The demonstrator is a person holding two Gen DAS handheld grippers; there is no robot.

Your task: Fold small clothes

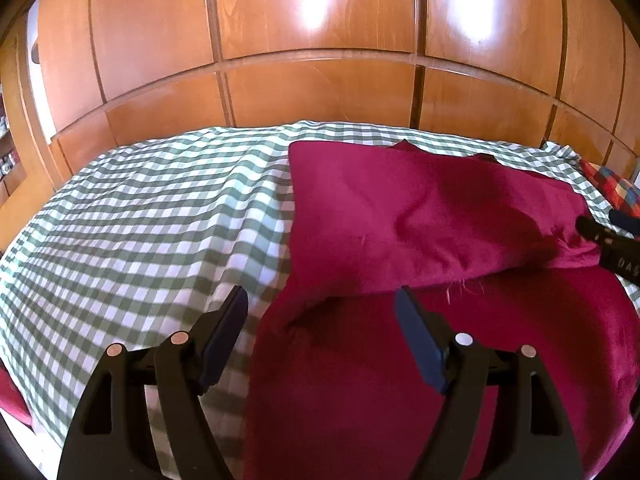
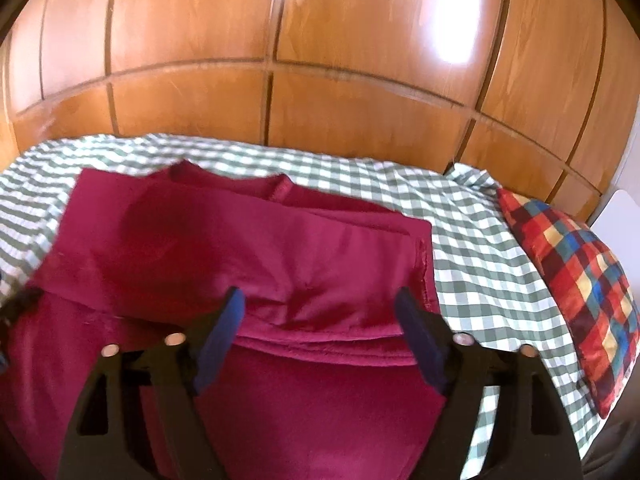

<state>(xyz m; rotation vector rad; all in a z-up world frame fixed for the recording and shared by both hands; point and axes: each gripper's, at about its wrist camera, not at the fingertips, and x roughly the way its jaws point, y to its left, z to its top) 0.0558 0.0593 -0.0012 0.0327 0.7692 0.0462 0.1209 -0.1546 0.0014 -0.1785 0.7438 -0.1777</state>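
A dark red garment [image 1: 420, 216] lies on the green-and-white checked bedcover [image 1: 140, 216], its upper part folded over the lower part. My left gripper [image 1: 322, 300] is open and empty, just above the fold's left end. In the right wrist view the same garment [image 2: 240, 248] lies folded, its neckline at the far side. My right gripper [image 2: 320, 300] is open and empty over the fold's near edge. The right gripper's tip also shows at the right edge of the left wrist view [image 1: 600, 236], against the garment's right edge.
A wooden panelled wardrobe [image 1: 320, 60] stands right behind the bed. A red, blue and yellow checked pillow [image 2: 572, 272] lies on the right side of the bed. The checked bedcover [image 2: 480, 240] stretches left of the garment.
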